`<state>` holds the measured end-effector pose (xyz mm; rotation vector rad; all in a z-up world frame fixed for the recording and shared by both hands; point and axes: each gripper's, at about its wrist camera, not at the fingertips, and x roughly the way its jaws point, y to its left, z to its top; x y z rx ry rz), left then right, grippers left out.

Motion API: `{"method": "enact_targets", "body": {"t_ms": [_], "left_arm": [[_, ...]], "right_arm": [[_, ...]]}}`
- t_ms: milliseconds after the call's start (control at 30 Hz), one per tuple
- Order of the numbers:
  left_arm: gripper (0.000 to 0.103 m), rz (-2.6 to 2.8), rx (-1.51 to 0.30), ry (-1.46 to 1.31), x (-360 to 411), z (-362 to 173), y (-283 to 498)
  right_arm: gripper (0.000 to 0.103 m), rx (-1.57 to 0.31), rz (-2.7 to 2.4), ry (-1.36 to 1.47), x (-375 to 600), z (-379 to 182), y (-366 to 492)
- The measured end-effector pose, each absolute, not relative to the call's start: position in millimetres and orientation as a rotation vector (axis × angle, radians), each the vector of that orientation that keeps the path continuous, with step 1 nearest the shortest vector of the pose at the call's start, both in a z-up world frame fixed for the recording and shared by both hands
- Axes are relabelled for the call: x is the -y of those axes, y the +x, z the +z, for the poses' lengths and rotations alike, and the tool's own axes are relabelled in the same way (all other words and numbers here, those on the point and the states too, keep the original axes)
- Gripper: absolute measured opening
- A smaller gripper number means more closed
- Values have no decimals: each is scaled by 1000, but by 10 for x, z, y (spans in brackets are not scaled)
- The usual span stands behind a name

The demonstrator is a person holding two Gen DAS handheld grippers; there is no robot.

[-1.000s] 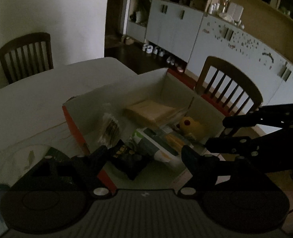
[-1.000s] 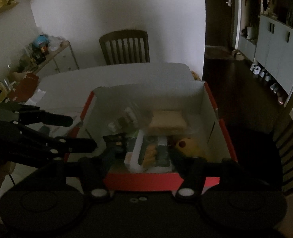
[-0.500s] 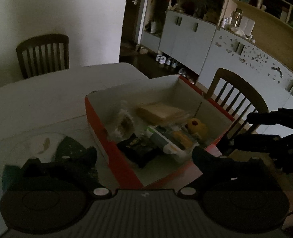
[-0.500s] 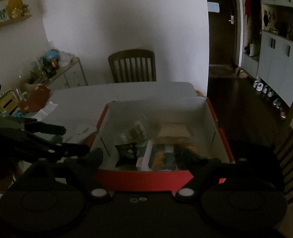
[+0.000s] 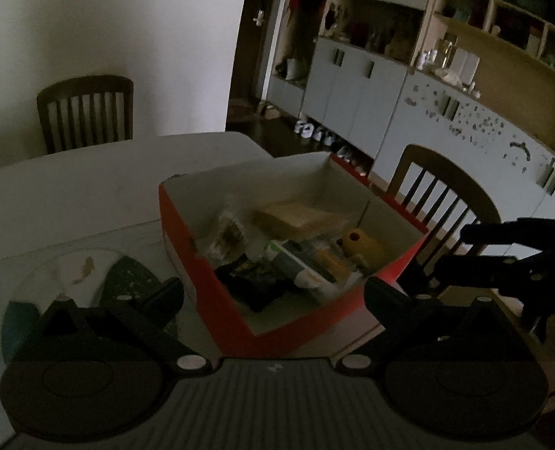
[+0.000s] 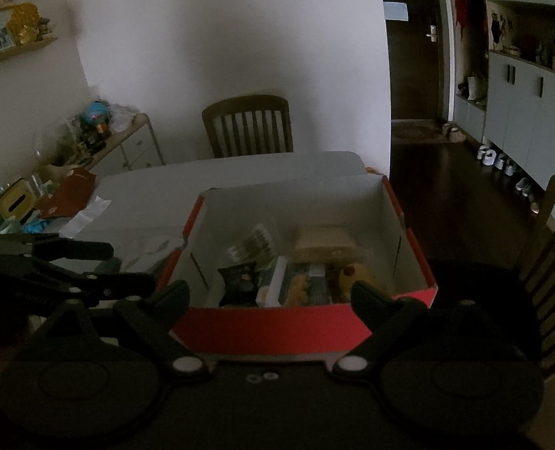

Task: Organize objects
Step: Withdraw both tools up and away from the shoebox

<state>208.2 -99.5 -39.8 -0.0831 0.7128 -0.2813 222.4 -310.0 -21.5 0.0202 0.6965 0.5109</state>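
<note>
A red cardboard box with white inner walls (image 6: 300, 324) sits on the pale tabletop (image 5: 71, 191), holding a black snack packet (image 6: 239, 279), a clear crinkled bag (image 5: 228, 230), a tan flat block (image 5: 296, 217), a yellow rounded toy (image 5: 361, 245) and a white-and-green carton (image 6: 277, 281); no lettering is readable in the dim light. Dark wooden slat-back chairs stand at 12 o'clock (image 6: 249, 125) and 3 o'clock (image 5: 438, 195) of the box, with red paper clutter (image 6: 67, 191) at 10 o'clock. The left tool (image 5: 273, 292) and right tool (image 6: 269, 296) both hover released and empty at the box's near wall, fingers spread.
</note>
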Motion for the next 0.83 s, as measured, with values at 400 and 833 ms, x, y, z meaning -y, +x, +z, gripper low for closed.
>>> {"method": "enact_targets", "body": {"t_ms": [400,833], "left_arm": [[103,-249,-631,-41,1104,-271,1947],[103,-264,-628,-62,1122,-245,1952]], "right_arm": [[93,-681,533,22,3115,-217,2156],[93,-683,531,31,3131,-219,2149]]}}
